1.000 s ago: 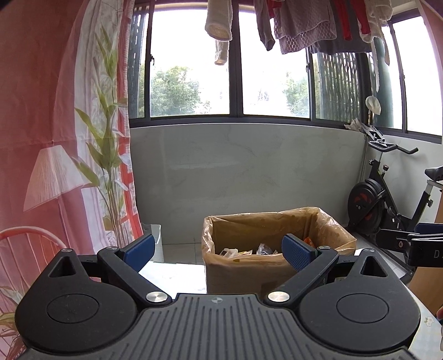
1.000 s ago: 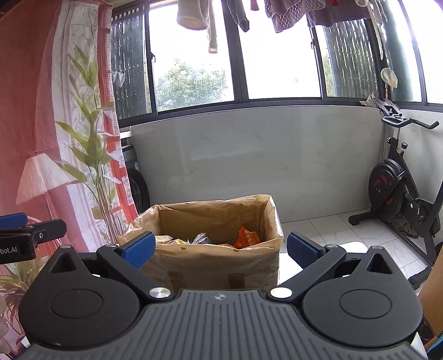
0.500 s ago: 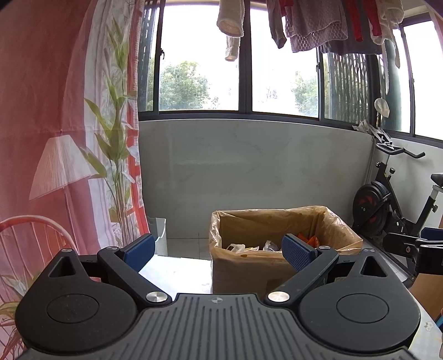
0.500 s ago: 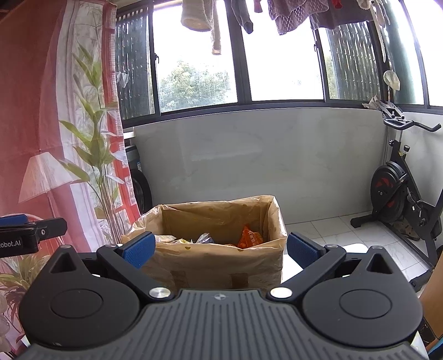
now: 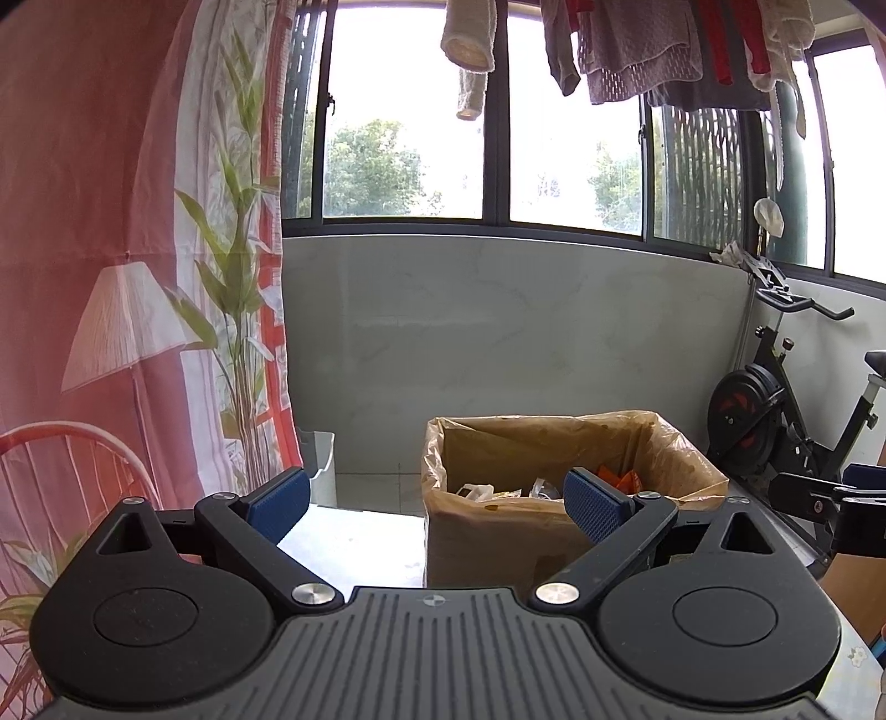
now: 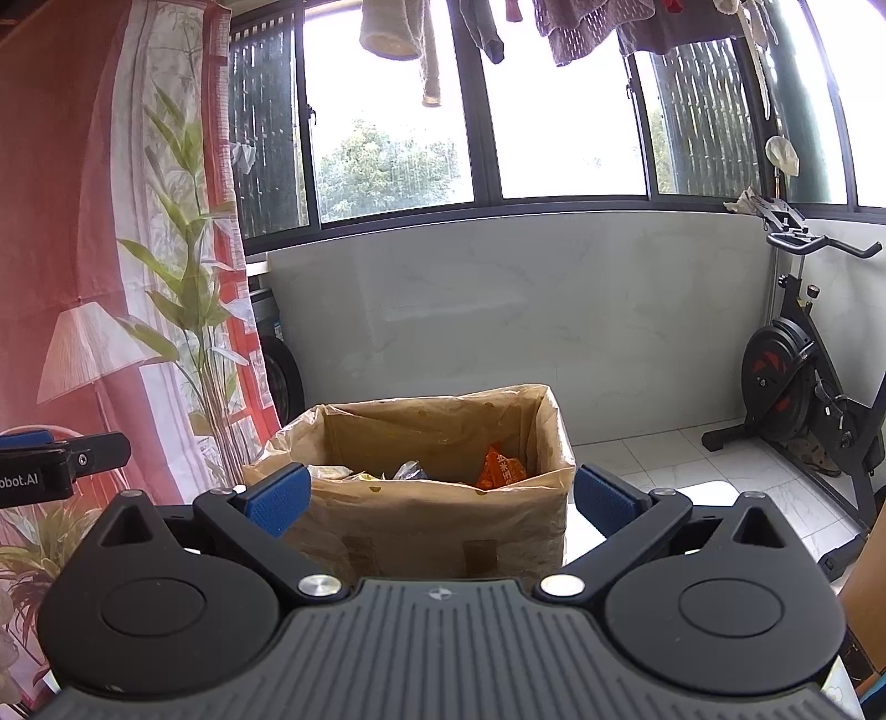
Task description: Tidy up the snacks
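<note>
Both views have lifted a little since the earlier frames: the box sits lower in each, and more window shows above it. Neither gripper has changed its spread.

On the far left hangs a red curtain [image 5: 83, 221] printed with a lamp and green leaves. Next to it, at floor level, a small white bin [image 5: 321, 465] stands against the grey wall [image 5: 498, 332]. The left gripper [image 5: 437, 501] is released, its blue pads [image 5: 279, 501] wide apart and holding nothing. Past them lies the pale table [image 5: 354, 545], and on it the box [image 5: 498, 548], a cardboard one lined with a clear bag, standing right of centre in the left view and partly behind the right pad. Inside it lie the snacks [image 5: 498, 492]: pale wrappers, and an orange packet [image 5: 614, 475] toward the right wall of the box.

In the right view the right gripper [image 6: 440, 501] is likewise spread open and empty, with the box [image 6: 432, 531] standing between its pads [image 6: 603, 501] and beyond them. The orange packet [image 6: 501, 471] leans against the right inner wall, with wrappers [image 6: 354, 473] to its left. The tip of the left gripper [image 6: 61, 459] shows at the left edge.

Laundry [image 5: 637, 50] hangs above the windows. An exercise bike [image 6: 803, 387] stands on the tiled floor at the far right.
</note>
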